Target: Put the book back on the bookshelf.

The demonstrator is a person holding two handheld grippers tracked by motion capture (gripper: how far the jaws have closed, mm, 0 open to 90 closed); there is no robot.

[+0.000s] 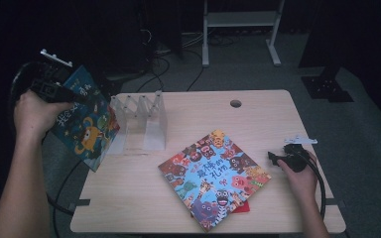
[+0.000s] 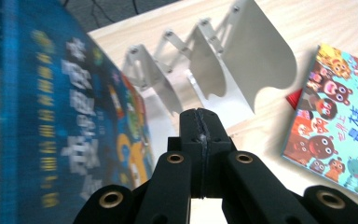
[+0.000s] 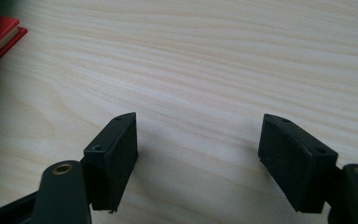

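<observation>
Left gripper (image 2: 200,122) jaws pressed together, apparently clamped on the blue picture book (image 1: 85,119), though the pinch point isn't visible. Book has cartoon monsters and yellow lettering, held tilted in the air just left of the white rack (image 1: 141,121), over the table (image 1: 258,106) edge. Right gripper (image 3: 200,154) jaws wide apart, empty, on bare wood well right of the rack

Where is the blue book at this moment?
In the high view, the blue book is at the table's left edge, tilted, beside the white folding rack, near the left gripper.
</observation>
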